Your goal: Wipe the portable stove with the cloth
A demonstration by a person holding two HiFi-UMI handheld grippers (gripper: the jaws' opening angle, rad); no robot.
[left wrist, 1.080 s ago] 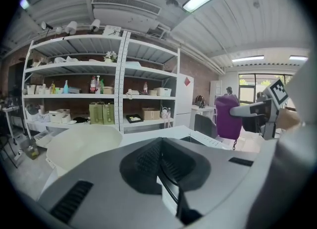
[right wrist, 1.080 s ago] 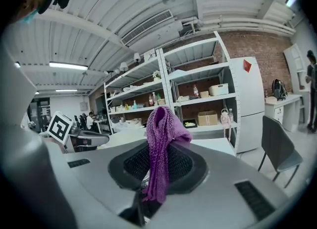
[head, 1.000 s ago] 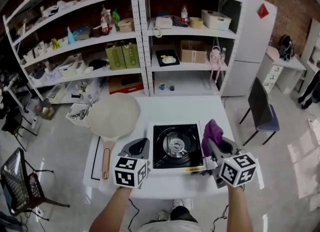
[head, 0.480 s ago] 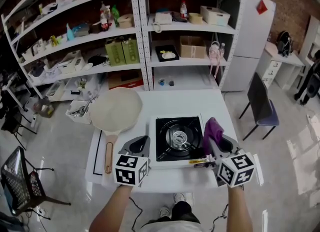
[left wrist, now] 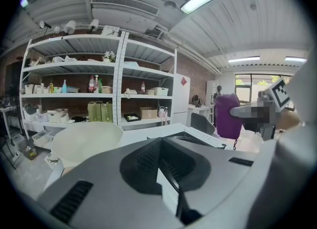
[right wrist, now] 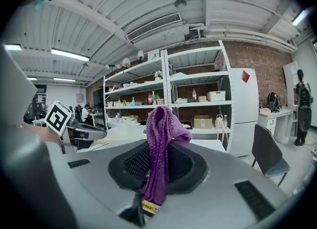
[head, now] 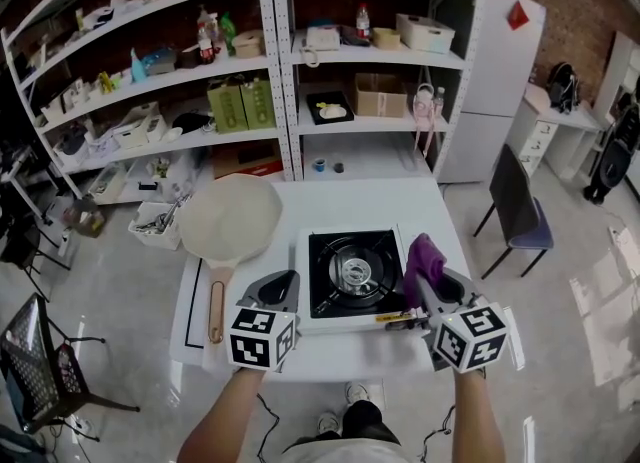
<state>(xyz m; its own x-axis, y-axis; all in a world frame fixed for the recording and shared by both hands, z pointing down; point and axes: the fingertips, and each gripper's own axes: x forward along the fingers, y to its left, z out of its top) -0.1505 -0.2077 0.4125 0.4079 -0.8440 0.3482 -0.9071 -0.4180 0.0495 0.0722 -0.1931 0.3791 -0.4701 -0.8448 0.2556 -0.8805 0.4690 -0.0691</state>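
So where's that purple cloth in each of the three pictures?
Head view: cloth lower right of centre, just right of the stove, in the right claw.
Left gripper view: cloth at the right, hanging from the right claw.
Right gripper view: cloth dead centre, pinched between the jaws.
Shared landmark: the white shelves in the background.

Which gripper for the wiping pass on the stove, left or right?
Right, most likely. The right gripper is shut on the purple cloth, held just beside the right edge of the stove. The left gripper is shut with nothing in it, by the near left corner.
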